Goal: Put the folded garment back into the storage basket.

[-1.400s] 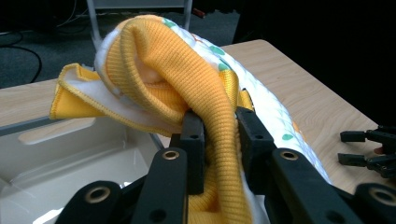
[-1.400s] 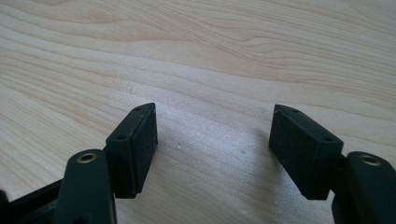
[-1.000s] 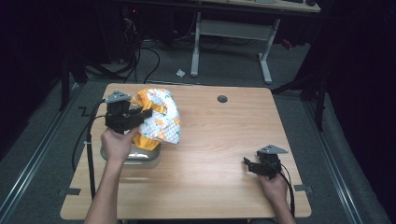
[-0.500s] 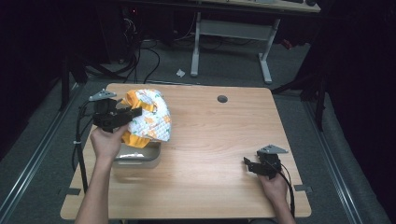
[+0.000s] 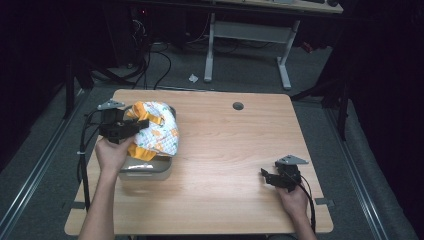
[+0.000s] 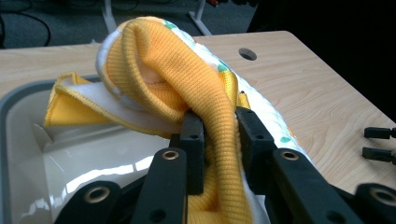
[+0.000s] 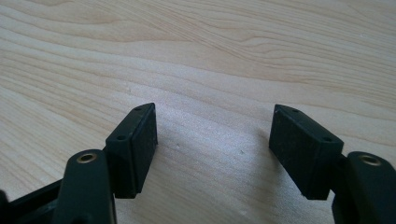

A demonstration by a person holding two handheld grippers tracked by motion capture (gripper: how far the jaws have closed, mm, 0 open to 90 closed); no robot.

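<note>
A bundled cloth [image 5: 156,131], yellow knit inside and white with orange and green print outside, hangs over a grey-rimmed white tub [image 5: 145,169] at the table's left. My left gripper [image 5: 134,125] is shut on the cloth [image 6: 205,100]; both black pads pinch a yellow fold above the tub's white inside [image 6: 79,154]. My right gripper [image 5: 265,176] rests near the table's front right corner, open, with bare wood between its pads [image 7: 212,140].
A round cable hole [image 5: 238,106] sits in the wooden table [image 5: 235,150] near its far edge. Beyond the table are a white desk frame [image 5: 247,35] and floor cables. The other gripper's tips [image 6: 379,142] show at the right edge of the left gripper view.
My left hand has carried the cloth leftward and downward, from above the tub's right side to over its left part. The right hand has stayed still.
</note>
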